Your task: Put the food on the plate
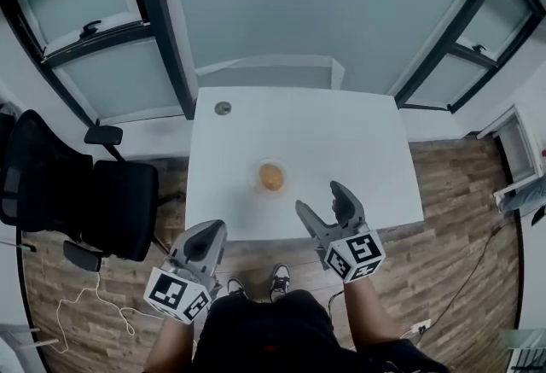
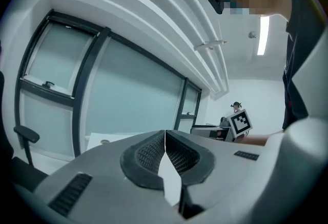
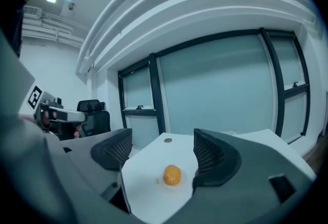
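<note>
An orange piece of food (image 1: pixel 271 177) lies on a small clear plate (image 1: pixel 258 181) near the middle of the white table (image 1: pixel 358 149). The same food (image 3: pixel 172 175) shows in the right gripper view, ahead between the jaws and some way off, on the plate (image 3: pixel 160 181). My right gripper (image 1: pixel 322 204) is open and empty over the table's near edge, right of the plate. My left gripper (image 1: pixel 205 241) is shut with nothing in it, held off the table's near left corner. In the left gripper view its pads (image 2: pixel 165 152) meet.
A black office chair (image 1: pixel 77 192) stands left of the table. A round grommet (image 1: pixel 223 107) sits in the table's far left corner. Windows with dark frames (image 1: pixel 162 38) run behind the table. A cable (image 1: pixel 94 311) lies on the wooden floor.
</note>
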Tool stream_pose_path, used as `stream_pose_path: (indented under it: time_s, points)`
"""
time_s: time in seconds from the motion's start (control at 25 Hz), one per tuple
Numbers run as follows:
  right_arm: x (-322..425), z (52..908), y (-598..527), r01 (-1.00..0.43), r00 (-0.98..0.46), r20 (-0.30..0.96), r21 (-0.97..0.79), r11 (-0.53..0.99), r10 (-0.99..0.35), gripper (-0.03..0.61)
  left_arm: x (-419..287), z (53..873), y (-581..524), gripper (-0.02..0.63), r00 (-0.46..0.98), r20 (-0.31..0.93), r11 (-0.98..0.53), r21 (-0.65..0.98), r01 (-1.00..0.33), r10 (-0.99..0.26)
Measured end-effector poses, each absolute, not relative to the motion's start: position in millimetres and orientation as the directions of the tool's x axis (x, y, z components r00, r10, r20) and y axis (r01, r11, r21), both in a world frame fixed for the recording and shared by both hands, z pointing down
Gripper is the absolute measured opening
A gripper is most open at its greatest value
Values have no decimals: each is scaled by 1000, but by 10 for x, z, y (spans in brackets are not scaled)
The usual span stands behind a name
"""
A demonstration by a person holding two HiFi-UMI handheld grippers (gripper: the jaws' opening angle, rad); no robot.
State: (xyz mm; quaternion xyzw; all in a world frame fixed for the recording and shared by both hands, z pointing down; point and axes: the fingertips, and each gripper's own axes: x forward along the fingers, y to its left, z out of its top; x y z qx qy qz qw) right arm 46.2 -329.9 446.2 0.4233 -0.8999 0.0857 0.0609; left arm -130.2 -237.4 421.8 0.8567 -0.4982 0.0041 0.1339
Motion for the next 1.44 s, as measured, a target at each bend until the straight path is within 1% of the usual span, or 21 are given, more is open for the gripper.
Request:
stream_pose_path:
  time_s: [0.04,0.08,0.16,0.2,0.32,0.4,0.56,0.84,0.92,1.04,1.2,1.44]
  points:
    - [486,4323,-3194,-771,-636,160,-89,630,-755,388,-1239,4153,-2368,25,520,126,-487,220,-845,-845]
    - [517,4194,-3099,-774,-633,136,-78,629,-762,353,-1179,4091,-2360,25,536,112,-506,216,-835,-837]
    - [577,3967,-2932,-781,-624,89,-67,621,-776,198,-1070,3985,-2339,25,567,87,-542,208,-814,-819]
    - [590,3869,-2852,-783,-622,70,-61,619,-780,159,-1020,3942,-2324,25,583,77,-560,201,-803,-809]
    - [602,3618,-2629,-793,-609,16,-29,609,-793,78,-862,3829,-2257,25,625,61,-612,156,-776,-778]
    - [625,3486,-2527,-799,-600,-18,-29,600,-800,52,-757,3747,-2214,25,649,51,-640,126,-758,-759]
    - [689,3297,-2396,-805,-592,-57,-18,593,-804,31,-626,3583,-2164,25,679,24,-674,100,-732,-734]
    - [698,3080,-2223,-798,-602,-98,27,602,-793,28,-631,3421,-2095,25,677,-2,-676,68,-734,-736]
    - [711,3065,-2204,-795,-606,-85,43,605,-791,28,-629,3381,-2089,25,674,-9,-673,63,-737,-739]
    - [689,2994,-2184,-787,-616,-107,41,616,-780,28,-633,3347,-2063,25,670,-17,-669,63,-741,-743]
    - [645,2999,-2213,-786,-618,-80,34,617,-782,28,-673,3341,-2036,25,663,-16,-662,66,-746,-749]
    - [566,3065,-2262,-769,-640,-75,60,637,-765,28,-774,3371,-2051,25,649,-15,-648,75,-758,-761]
